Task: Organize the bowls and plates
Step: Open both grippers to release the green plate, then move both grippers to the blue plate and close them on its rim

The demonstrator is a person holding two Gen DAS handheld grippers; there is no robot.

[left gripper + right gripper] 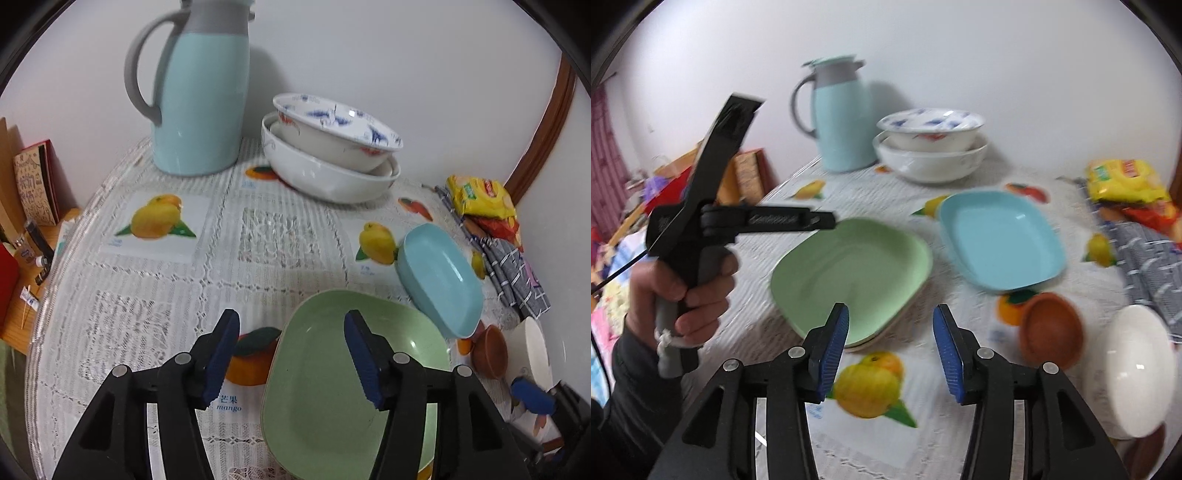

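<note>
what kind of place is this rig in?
Most likely a home dining table against a wall: a lace tablecloth with fruit prints, a thermos jug, stacked china bowls and snack packets. Household clutter sits on the low furniture beside it.

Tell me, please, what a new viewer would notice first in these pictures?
The square pale green plastic plate in the middle of the lace tablecloth catches the eye, with the light blue plastic dish to its right. Behind them, a tall light blue jug stands beside stacked white ceramic bowls.
</note>
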